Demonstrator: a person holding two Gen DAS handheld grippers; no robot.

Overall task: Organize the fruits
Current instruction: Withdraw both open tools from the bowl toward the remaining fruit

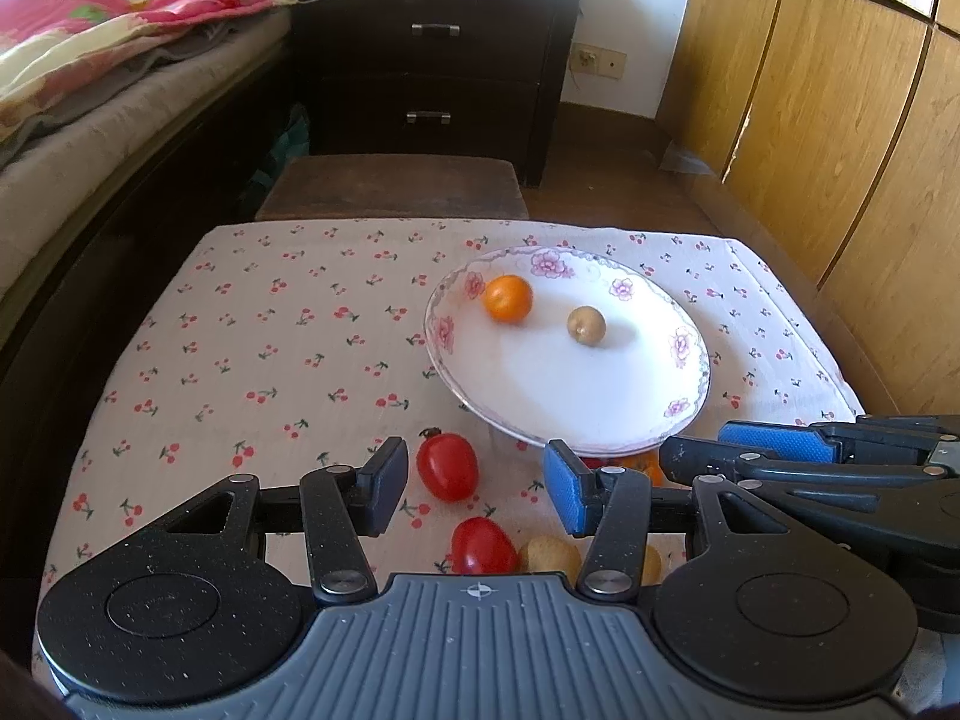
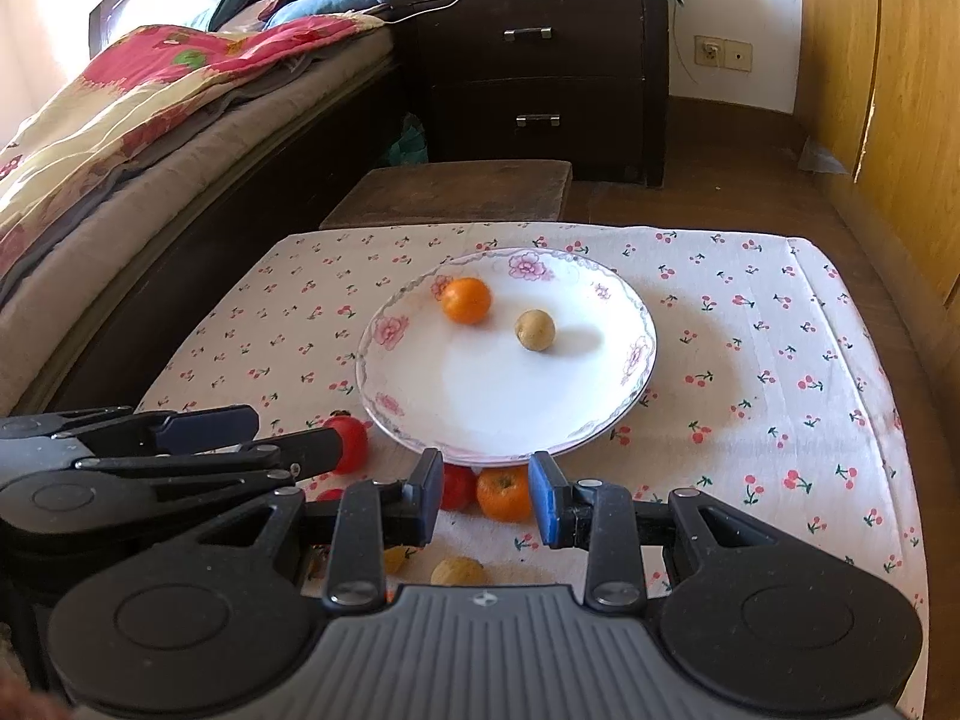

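Observation:
A white flowered plate (image 1: 600, 414) (image 2: 480, 414) sits on the cherry-print cloth and holds an orange (image 1: 508, 298) (image 2: 466, 300) and a small brown fruit (image 1: 586, 326) (image 2: 534, 330). My left gripper (image 1: 477, 489) is open, with a red tomato (image 1: 447, 466) between its fingers and another tomato (image 1: 482, 546) and a brown fruit (image 1: 549, 555) below. My right gripper (image 2: 486, 495) is open around a second orange (image 2: 505, 493) at the plate's near rim, with a tomato (image 2: 457, 487) beside it. Another brown fruit (image 2: 457, 572) lies nearer.
A dark stool (image 1: 390, 186) stands behind the table. A bed (image 1: 90, 120) runs along the left, a dark nightstand (image 1: 432, 60) at the back, wooden wardrobe doors (image 1: 840, 120) on the right. The left gripper shows in the right wrist view (image 2: 252, 438).

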